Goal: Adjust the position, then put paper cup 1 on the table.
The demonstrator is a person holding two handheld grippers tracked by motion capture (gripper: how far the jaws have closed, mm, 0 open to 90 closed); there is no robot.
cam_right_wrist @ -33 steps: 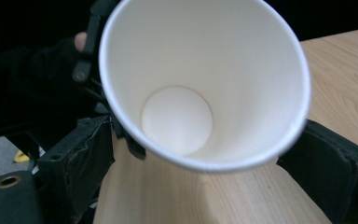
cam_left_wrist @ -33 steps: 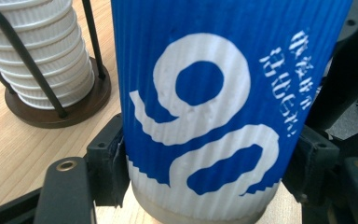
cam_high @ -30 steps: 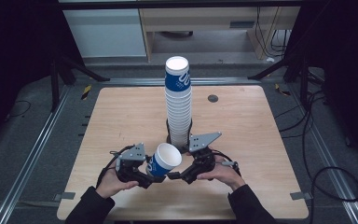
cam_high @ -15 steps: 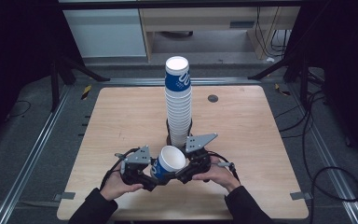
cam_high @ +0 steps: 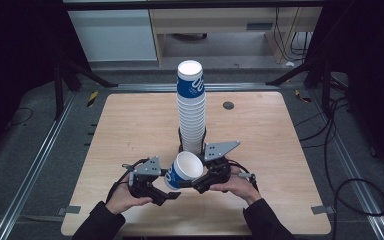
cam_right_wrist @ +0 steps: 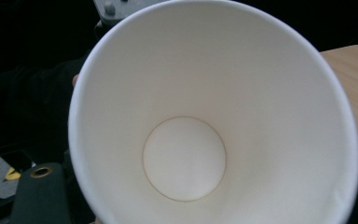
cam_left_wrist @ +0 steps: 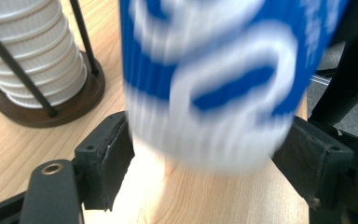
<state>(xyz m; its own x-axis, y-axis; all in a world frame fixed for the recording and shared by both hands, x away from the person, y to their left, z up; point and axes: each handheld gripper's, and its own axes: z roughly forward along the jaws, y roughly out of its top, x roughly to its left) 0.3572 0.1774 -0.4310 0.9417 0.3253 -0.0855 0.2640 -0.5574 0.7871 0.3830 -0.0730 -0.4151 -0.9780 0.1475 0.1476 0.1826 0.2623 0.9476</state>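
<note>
A blue-and-white paper cup (cam_high: 184,170) lies tilted in the air between both grippers near the table's front edge, its mouth turned up and to the right. My right gripper (cam_high: 196,184) is shut on it at the mouth end, and its jaws have just been closing; the right gripper view looks into the cup's white inside (cam_right_wrist: 186,158). My left gripper (cam_high: 169,186) has just been opening. The blurred cup base (cam_left_wrist: 214,84) still sits between its pads (cam_left_wrist: 107,158), which stand slightly off it.
A tall stack of the same cups (cam_high: 191,110) stands in a black wire holder with a round dark base (cam_left_wrist: 51,112) just behind the grippers, at the middle of the wooden table (cam_high: 130,130). A small dark disc (cam_high: 228,105) lies at the back right.
The right gripper has closed in on the cup's mouth end. The left gripper's jaws have parted from the base. The cup has shifted slightly to the right.
</note>
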